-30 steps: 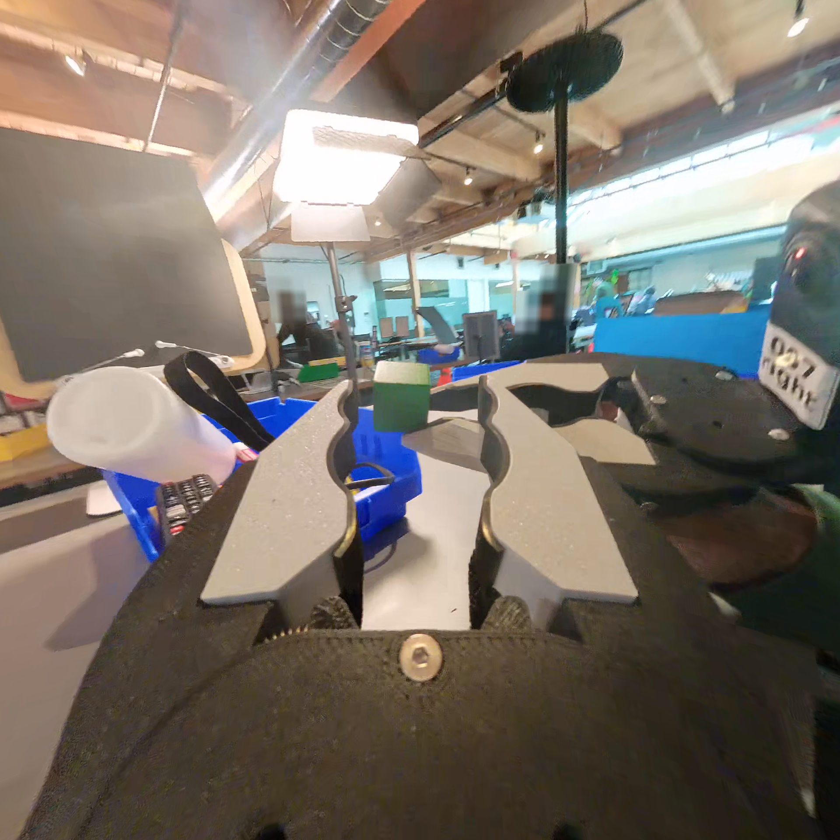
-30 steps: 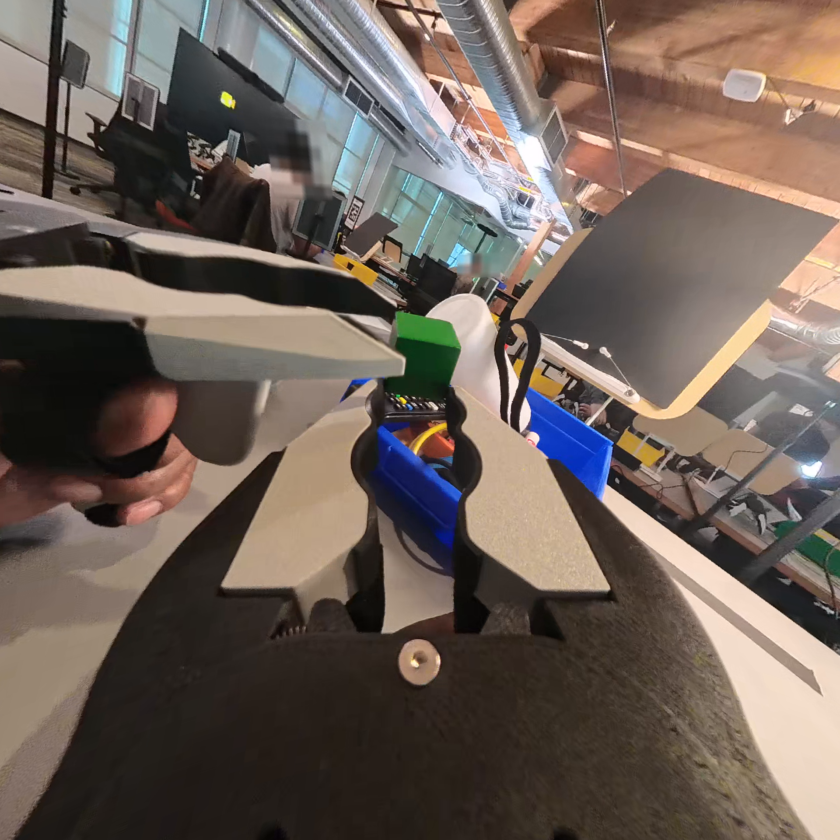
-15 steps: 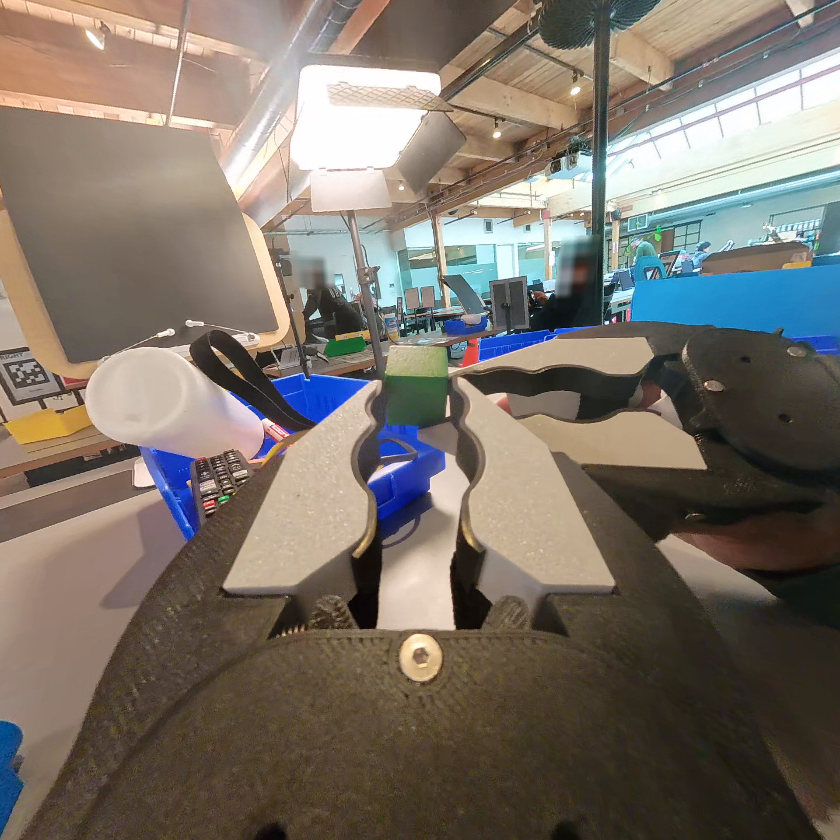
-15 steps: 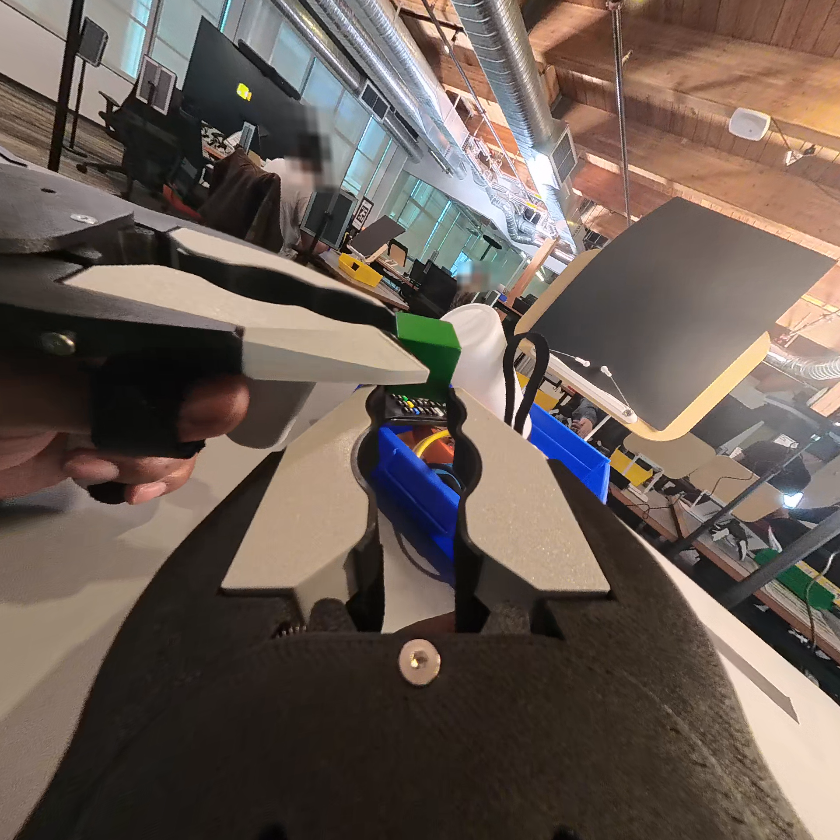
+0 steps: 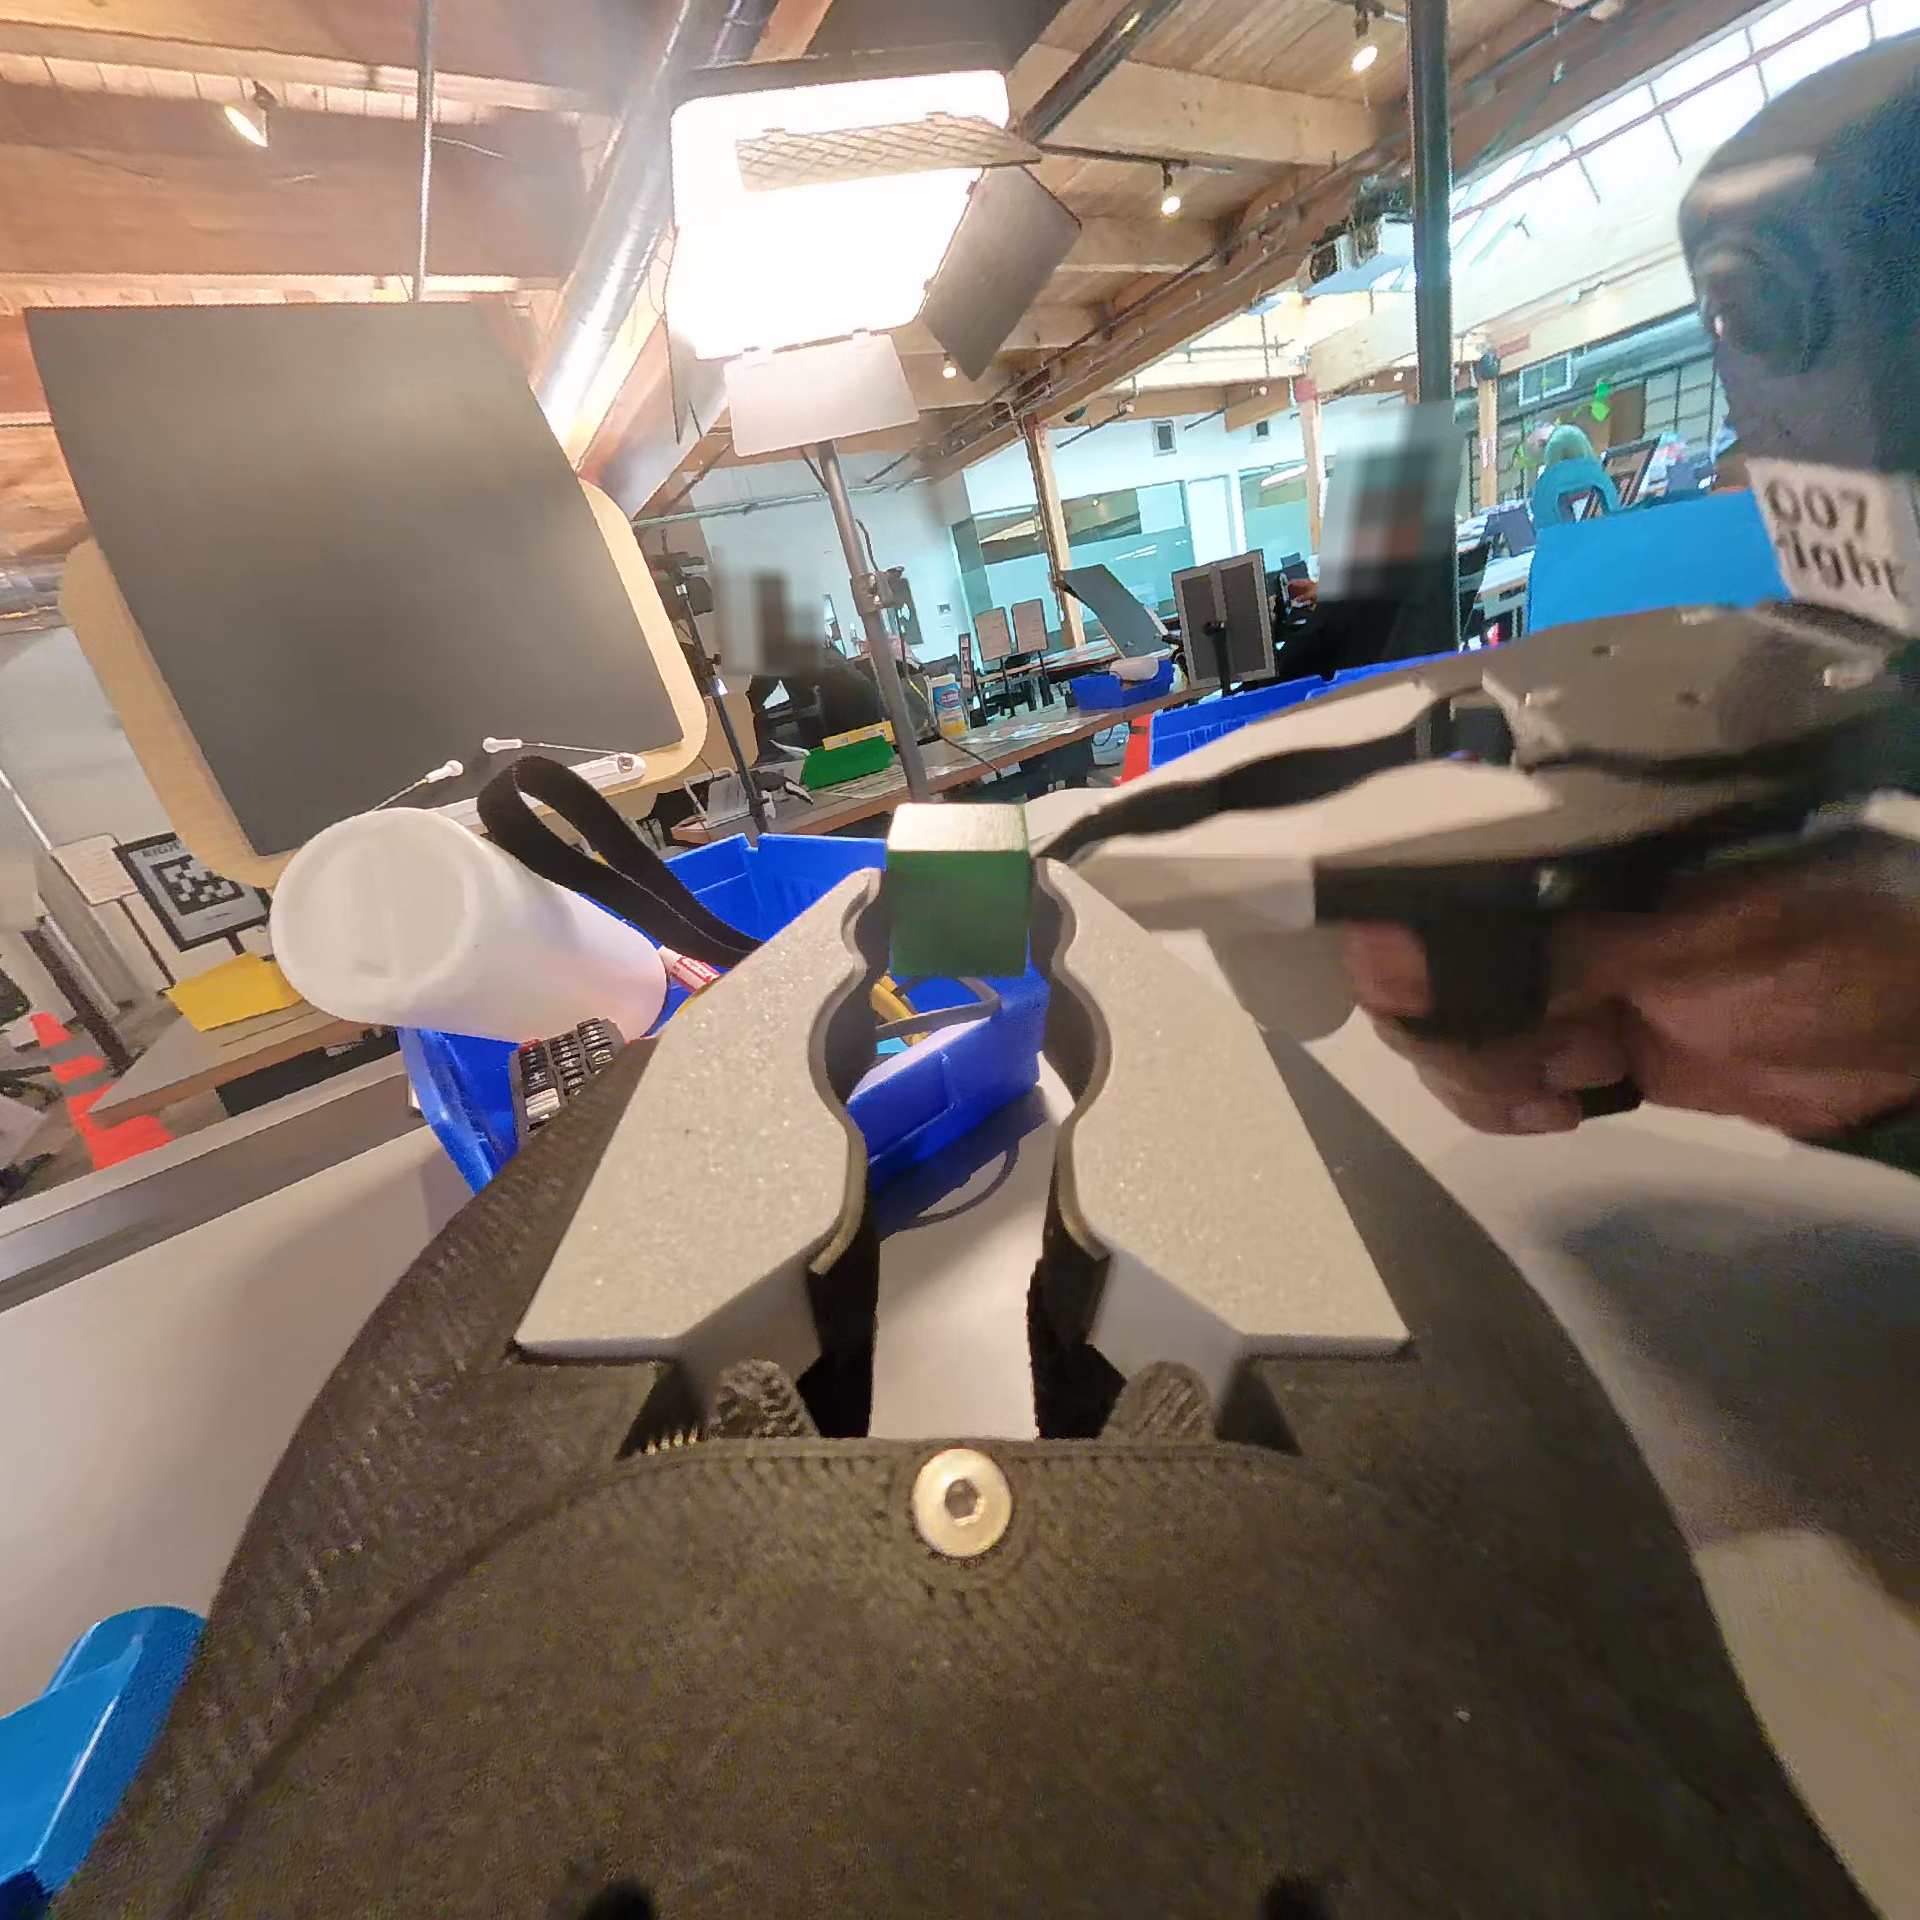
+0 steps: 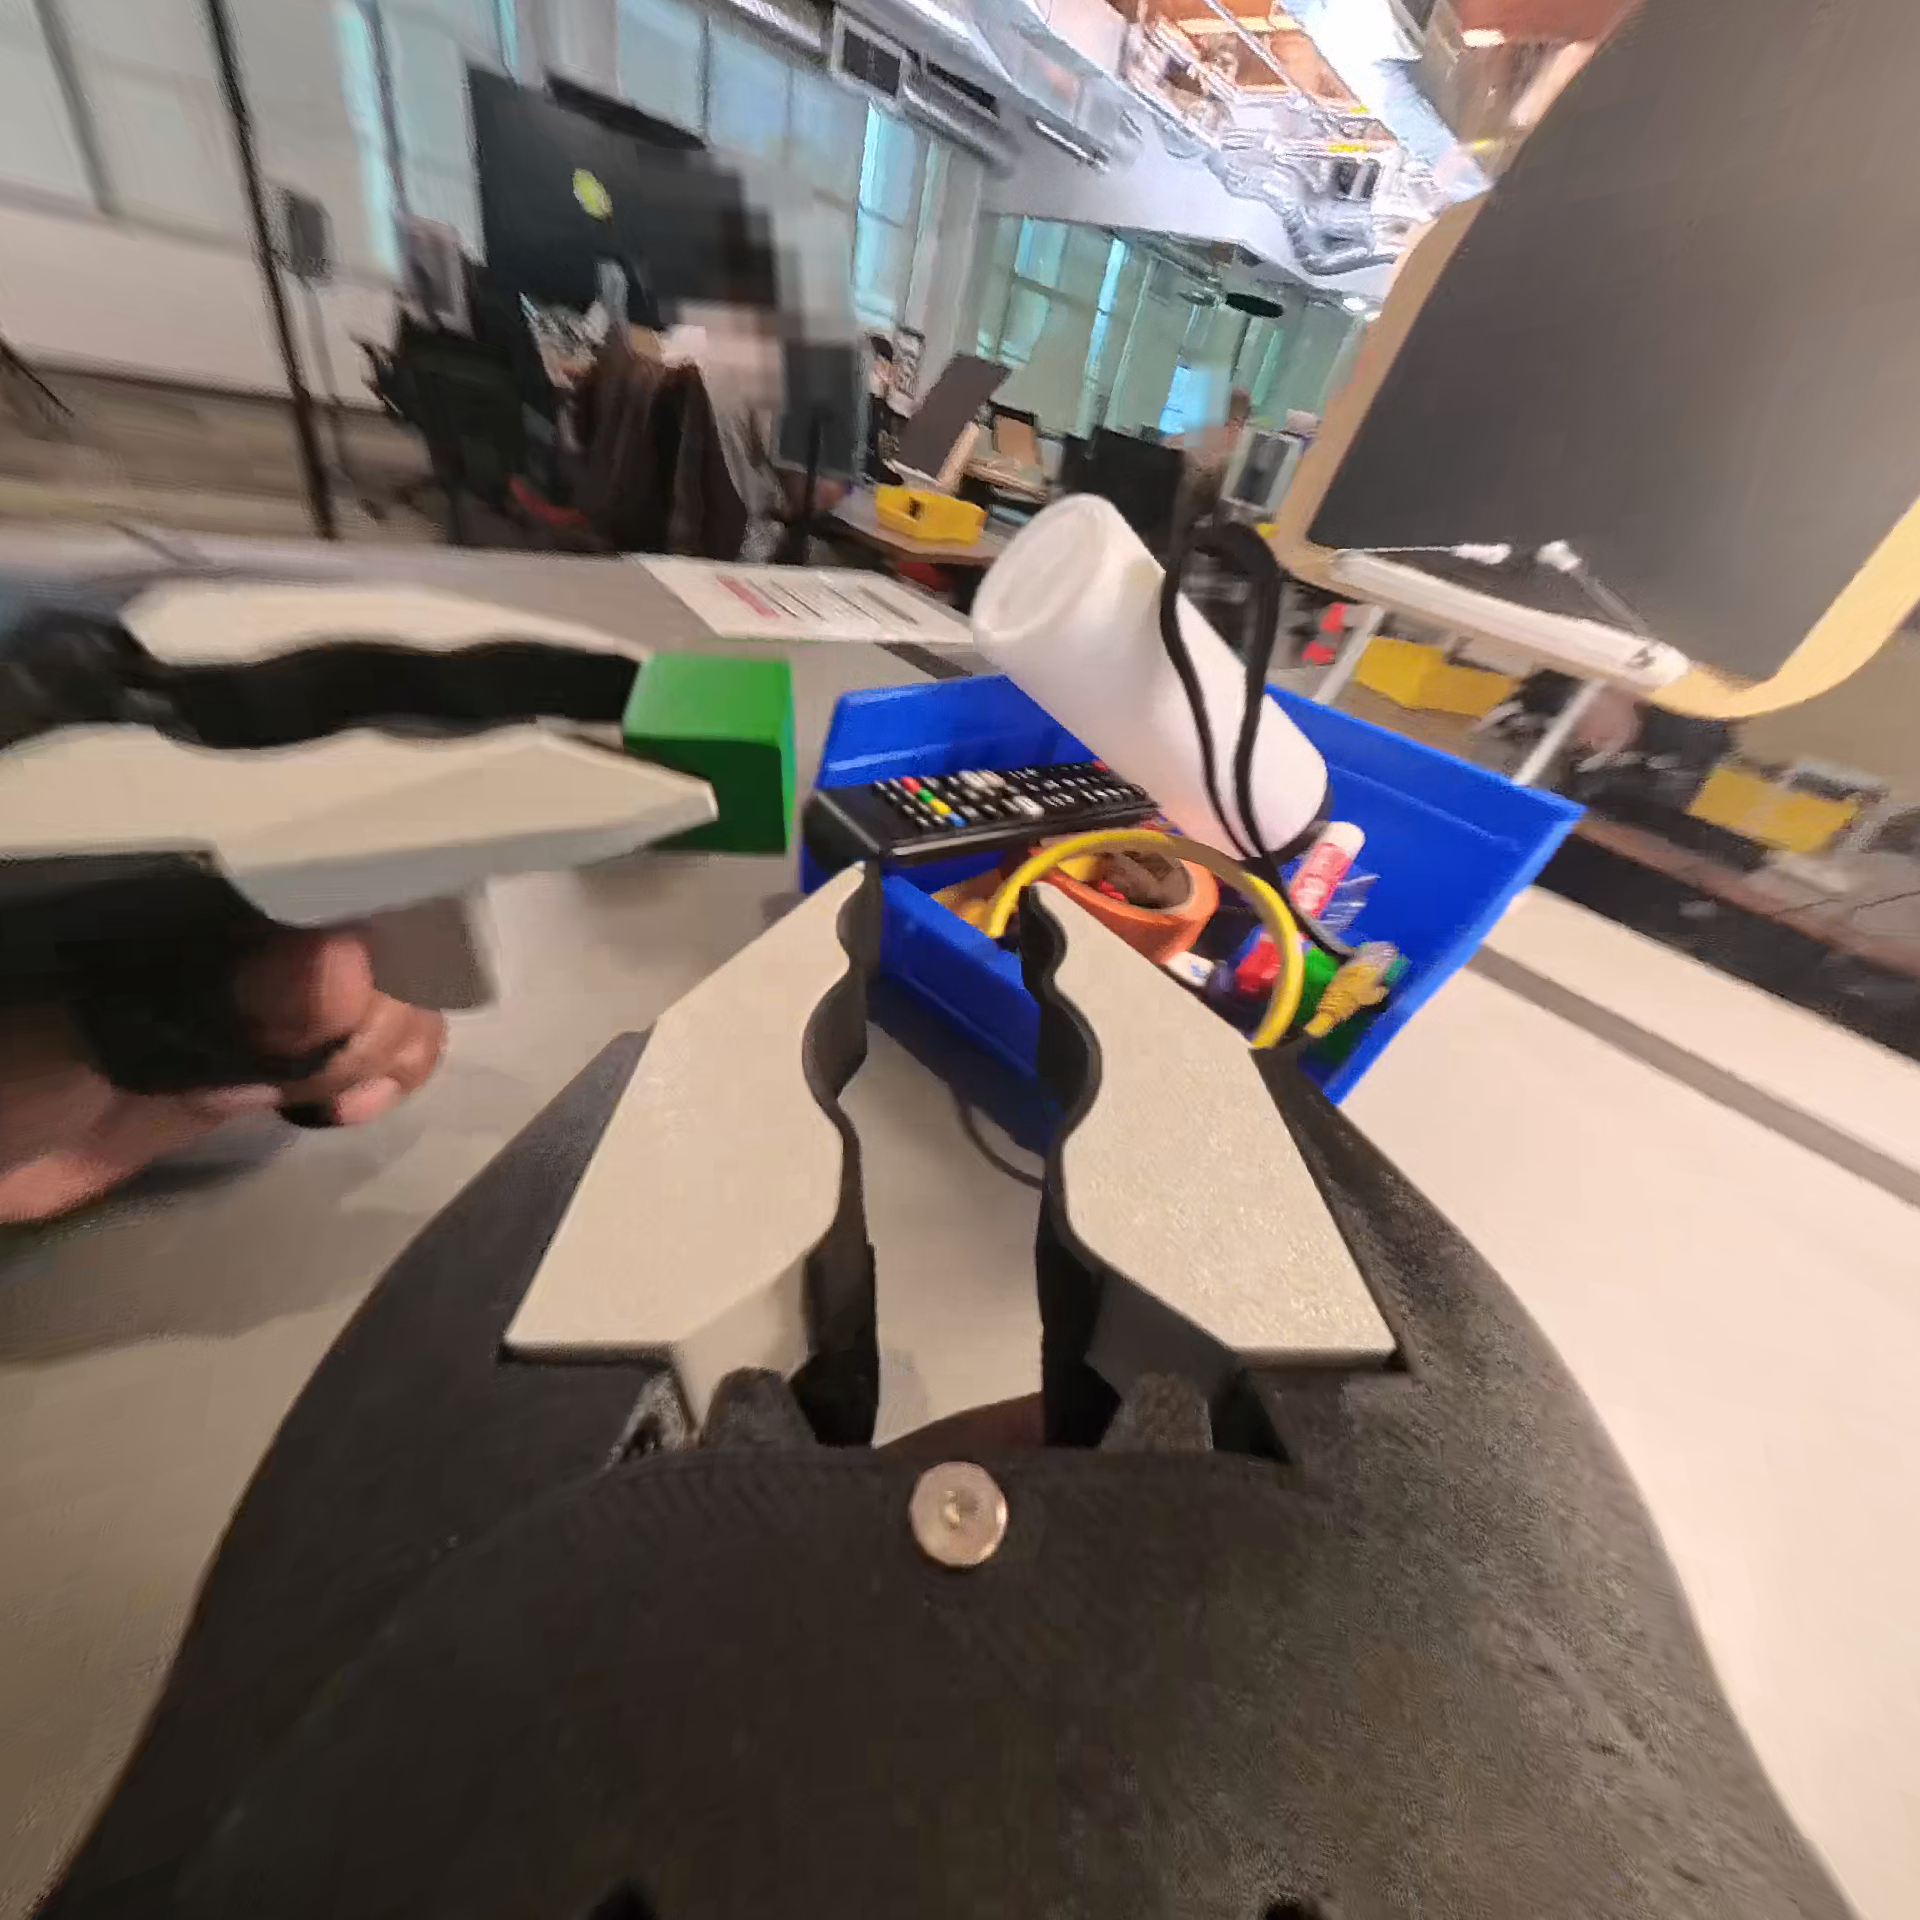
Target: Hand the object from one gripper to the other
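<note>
Now left gripper (image 5: 958, 914) is pinching green block (image 5: 958, 902) at its tips, right gripper (image 6: 943, 914) sitting slack-jawed, empty, just beside.

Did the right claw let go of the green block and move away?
Yes. In its own view, the right claw has pulled back and right, now facing the blue bin; the block sits in the left claw.

Pale grey table (image 6: 1662, 1299), blue bin (image 6: 1455, 831) standing on it.
</note>
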Available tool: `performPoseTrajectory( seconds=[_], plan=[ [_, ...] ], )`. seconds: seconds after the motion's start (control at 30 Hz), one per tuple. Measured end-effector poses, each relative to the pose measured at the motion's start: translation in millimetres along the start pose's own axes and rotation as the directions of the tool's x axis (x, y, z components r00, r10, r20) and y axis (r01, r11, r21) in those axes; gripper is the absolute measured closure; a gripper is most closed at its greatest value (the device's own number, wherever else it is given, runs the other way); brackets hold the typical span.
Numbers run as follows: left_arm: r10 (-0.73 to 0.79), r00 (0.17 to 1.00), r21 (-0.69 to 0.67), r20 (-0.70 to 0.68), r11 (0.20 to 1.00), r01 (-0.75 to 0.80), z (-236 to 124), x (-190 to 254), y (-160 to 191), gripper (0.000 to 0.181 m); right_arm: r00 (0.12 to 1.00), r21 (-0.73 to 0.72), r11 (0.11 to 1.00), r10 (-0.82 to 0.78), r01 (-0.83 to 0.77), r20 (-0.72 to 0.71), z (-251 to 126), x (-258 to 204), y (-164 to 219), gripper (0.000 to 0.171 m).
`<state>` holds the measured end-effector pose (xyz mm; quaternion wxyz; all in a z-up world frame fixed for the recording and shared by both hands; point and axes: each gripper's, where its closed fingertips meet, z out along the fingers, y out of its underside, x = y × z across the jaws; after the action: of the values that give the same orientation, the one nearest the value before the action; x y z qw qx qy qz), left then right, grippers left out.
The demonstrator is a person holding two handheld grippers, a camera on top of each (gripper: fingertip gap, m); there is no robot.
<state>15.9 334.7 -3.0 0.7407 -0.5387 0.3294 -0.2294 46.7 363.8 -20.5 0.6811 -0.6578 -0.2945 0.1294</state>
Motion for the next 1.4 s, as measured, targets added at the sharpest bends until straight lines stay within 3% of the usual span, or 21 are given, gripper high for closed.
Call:
performPoseTrajectory(
  seconds=[0.13,0.23,0.47,0.87,1.13,1.4],
  plan=[
    [0.097,0.995,-0.033,-0.006,0.995,-0.097,3,8,5,0.154,0.939,0.058,0.957,0.267,-0.285,0.216,-13,-4,-19,0.142],
    [0.182,0.983,-0.046,-0.008,0.982,-0.182,4,15,7,0.154,0.861,0.032,0.919,0.355,-0.392,0.365,-24,-16,-29,0.14],
    [0.316,0.948,-0.057,-0.024,0.947,-0.317,6,28,11,0.154,0.882,-0.055,0.95,0.305,-0.306,0.358,-20,-32,-18,0.137],
    [0.32,0.947,-0.072,-0.03,0.944,-0.321,8,29,14,0.154,0.921,-0.047,0.971,0.239,-0.236,0.309,-13,-30,-9,0.144],
    [0.33,0.943,-0.048,-0.04,0.942,-0.332,7,33,11,0.154,0.864,-0.07,0.949,0.308,-0.306,0.398,-19,-35,-11,0.134],
    [0.361,0.931,-0.02,-0.053,0.932,-0.363,6,39,8,0.154,0.853,-0.11,0.945,0.326,-0.308,0.408,-17,-40,-4,0.137]
  ],
)
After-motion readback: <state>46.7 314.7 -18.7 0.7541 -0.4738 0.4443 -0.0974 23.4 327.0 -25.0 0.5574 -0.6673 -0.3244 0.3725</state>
